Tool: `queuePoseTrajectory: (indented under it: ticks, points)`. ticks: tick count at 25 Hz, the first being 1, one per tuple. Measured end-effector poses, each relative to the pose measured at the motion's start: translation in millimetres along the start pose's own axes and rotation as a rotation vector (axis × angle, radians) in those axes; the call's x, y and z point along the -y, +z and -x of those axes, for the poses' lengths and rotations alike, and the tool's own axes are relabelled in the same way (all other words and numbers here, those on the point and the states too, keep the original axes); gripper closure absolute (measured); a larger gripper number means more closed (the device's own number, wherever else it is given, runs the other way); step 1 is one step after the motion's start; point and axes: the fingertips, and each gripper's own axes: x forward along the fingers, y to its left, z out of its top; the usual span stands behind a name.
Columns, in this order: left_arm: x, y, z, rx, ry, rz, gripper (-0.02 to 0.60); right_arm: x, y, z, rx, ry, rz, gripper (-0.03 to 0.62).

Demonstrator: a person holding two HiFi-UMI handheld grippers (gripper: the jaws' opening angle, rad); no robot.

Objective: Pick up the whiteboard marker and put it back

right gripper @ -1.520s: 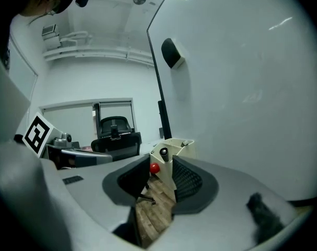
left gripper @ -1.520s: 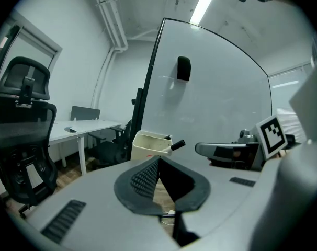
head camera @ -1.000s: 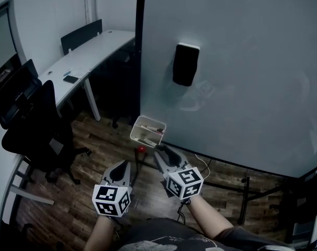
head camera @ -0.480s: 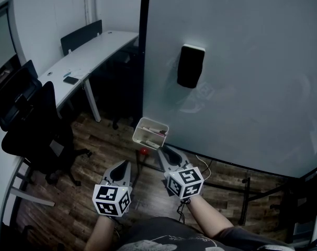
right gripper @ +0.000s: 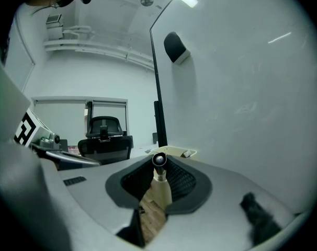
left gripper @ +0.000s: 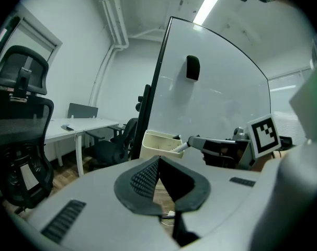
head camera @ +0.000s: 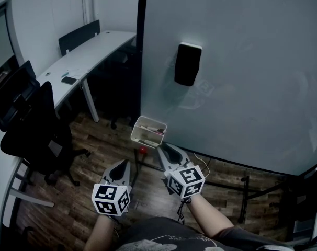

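My right gripper point(head camera: 162, 150) sits just below the white tray point(head camera: 148, 131) that hangs at the whiteboard's point(head camera: 242, 77) lower left corner. Its jaws have just been closing and now clamp a whiteboard marker point(right gripper: 159, 184), a pale barrel with its dark tip pointing forward toward the tray point(right gripper: 174, 151). In the left gripper view the marker point(left gripper: 180, 146) pokes out of the right gripper point(left gripper: 194, 141) beside the tray point(left gripper: 159, 143). My left gripper point(head camera: 122, 167) hangs lower left of the tray, its fingertips point(left gripper: 158, 158) together with nothing between them.
A black eraser point(head camera: 188, 64) sticks on the board above the tray. A small red object point(head camera: 142, 150) shows beneath the tray. A black office chair point(head camera: 35, 132) and a long white desk point(head camera: 80, 61) stand to the left. The floor is dark wood.
The right gripper's jaws look narrower than a second ago. Both hands have stayed nearly where they were; the view has only shifted slightly.
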Motion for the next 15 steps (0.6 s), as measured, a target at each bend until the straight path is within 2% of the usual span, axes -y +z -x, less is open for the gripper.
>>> queuePoseTrajectory:
  ticks: [9, 15]
  points:
    - [17.3, 12.2, 3.6, 0.027, -0.011, -0.043, 0.568, 0.8, 44.6, 26.9, 0.117, -0.009, 0.025, 0.513]
    - [40.1, 12.3, 9.7, 0.032, -0.012, -0.044, 0.568, 4.7, 62.7, 62.4, 0.163, -0.003, 0.005, 0.513]
